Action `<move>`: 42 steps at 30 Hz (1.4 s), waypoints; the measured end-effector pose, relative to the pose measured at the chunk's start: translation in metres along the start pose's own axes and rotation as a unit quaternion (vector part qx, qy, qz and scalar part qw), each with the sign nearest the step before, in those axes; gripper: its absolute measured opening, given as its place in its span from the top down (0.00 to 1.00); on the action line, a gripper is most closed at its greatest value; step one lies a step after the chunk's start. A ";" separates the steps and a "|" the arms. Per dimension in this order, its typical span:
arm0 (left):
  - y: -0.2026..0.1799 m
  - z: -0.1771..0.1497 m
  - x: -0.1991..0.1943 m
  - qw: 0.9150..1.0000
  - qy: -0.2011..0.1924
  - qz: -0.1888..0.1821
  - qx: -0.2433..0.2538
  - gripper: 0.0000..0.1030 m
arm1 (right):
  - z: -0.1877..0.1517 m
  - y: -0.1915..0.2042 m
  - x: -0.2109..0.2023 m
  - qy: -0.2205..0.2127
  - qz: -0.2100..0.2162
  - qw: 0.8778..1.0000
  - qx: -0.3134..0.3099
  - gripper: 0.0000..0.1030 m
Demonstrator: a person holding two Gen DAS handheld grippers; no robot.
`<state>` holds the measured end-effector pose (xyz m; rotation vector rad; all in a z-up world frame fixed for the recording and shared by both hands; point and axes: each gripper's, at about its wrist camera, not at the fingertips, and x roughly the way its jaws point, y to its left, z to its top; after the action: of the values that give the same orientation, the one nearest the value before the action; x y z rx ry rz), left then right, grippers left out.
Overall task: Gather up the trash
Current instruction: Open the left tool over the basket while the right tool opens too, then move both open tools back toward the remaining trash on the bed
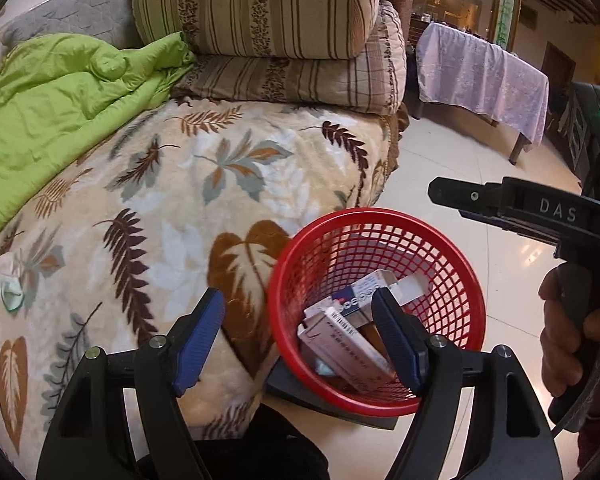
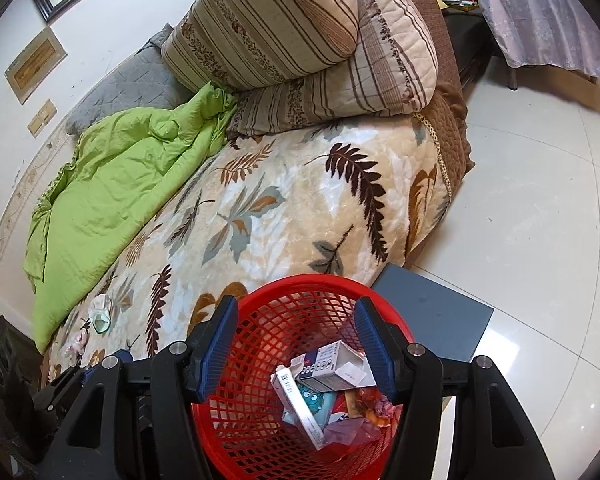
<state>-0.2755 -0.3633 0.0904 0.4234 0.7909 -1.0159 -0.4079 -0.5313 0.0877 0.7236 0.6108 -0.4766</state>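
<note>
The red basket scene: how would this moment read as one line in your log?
left gripper: open, empty | right gripper: open, empty, above red basket | basket: holds cartons, wrappers | bed: crumpled tissue left

Wide open leaf-print bed (image 2: 300, 208) top in the middle, plenty of room to pass. Blocked along the back by stacked striped cushions (image 2: 300, 40), hemmed on the left by a bunched green quilt (image 2: 112, 184). Small crumpled scraps (image 2: 100, 316) sitting loose near the quilt's edge. Red basket (image 2: 320, 292) mouth open but partly filled with boxes (image 2: 332, 364), tight against the bed's side. Bare tile floor (image 2: 540, 240) clear to the right.
</note>
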 end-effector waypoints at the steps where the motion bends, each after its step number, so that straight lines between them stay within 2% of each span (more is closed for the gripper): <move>1: 0.001 -0.001 -0.001 1.000 0.000 0.001 -0.001 0.27 | 0.000 0.003 0.000 0.001 0.000 1.000 -0.001 0.37; 29: 0.056 -0.021 -0.047 0.997 -0.037 0.051 -0.039 0.27 | -0.010 0.081 -0.002 0.011 0.022 0.998 -0.060 0.35; 36: 0.090 -0.032 -0.061 0.994 -0.040 0.076 -0.070 0.27 | -0.014 0.113 0.014 0.027 0.044 0.995 -0.081 0.34; 42: 0.138 -0.048 -0.081 0.987 -0.046 0.102 -0.114 0.27 | -0.026 0.165 0.036 0.047 0.075 0.988 -0.124 0.34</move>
<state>-0.1970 -0.2179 0.1148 0.2527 0.7544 -0.7397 -0.2926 -0.4108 0.1255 0.5514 0.6848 -0.2232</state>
